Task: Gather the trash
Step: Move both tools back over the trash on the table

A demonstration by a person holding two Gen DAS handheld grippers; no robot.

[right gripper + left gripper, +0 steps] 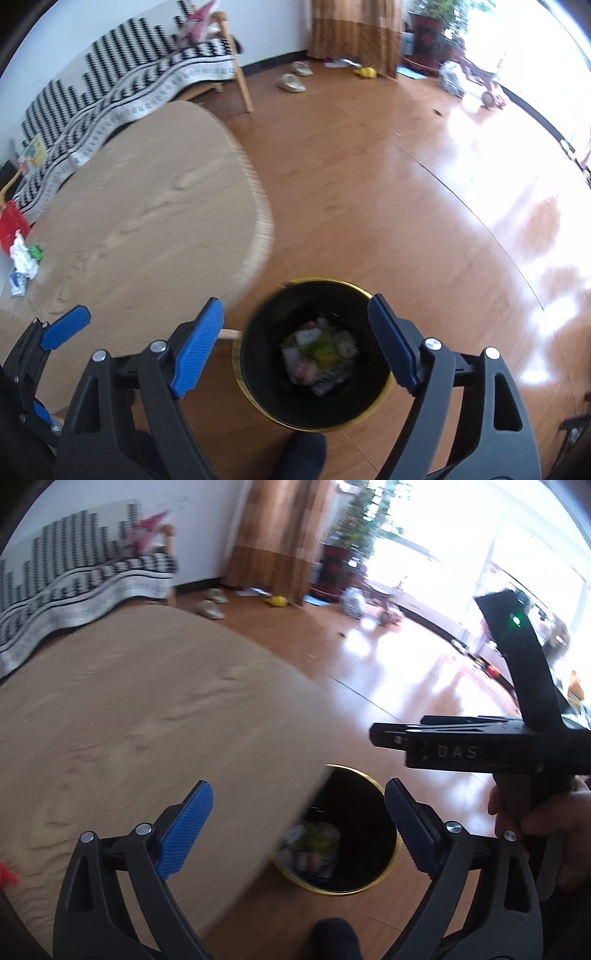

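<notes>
Wooden floor, trash-filled black bin

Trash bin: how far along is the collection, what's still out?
Done: crumpled wrappers already lie in the trash bin. In hand: nothing; the left gripper and right gripper both stand open and empty above the bin. Left: crumpled paper and wrappers on the far end of the table.

Left claw spread wide, empty, angled down. Right claw likewise spread, empty.
</notes>
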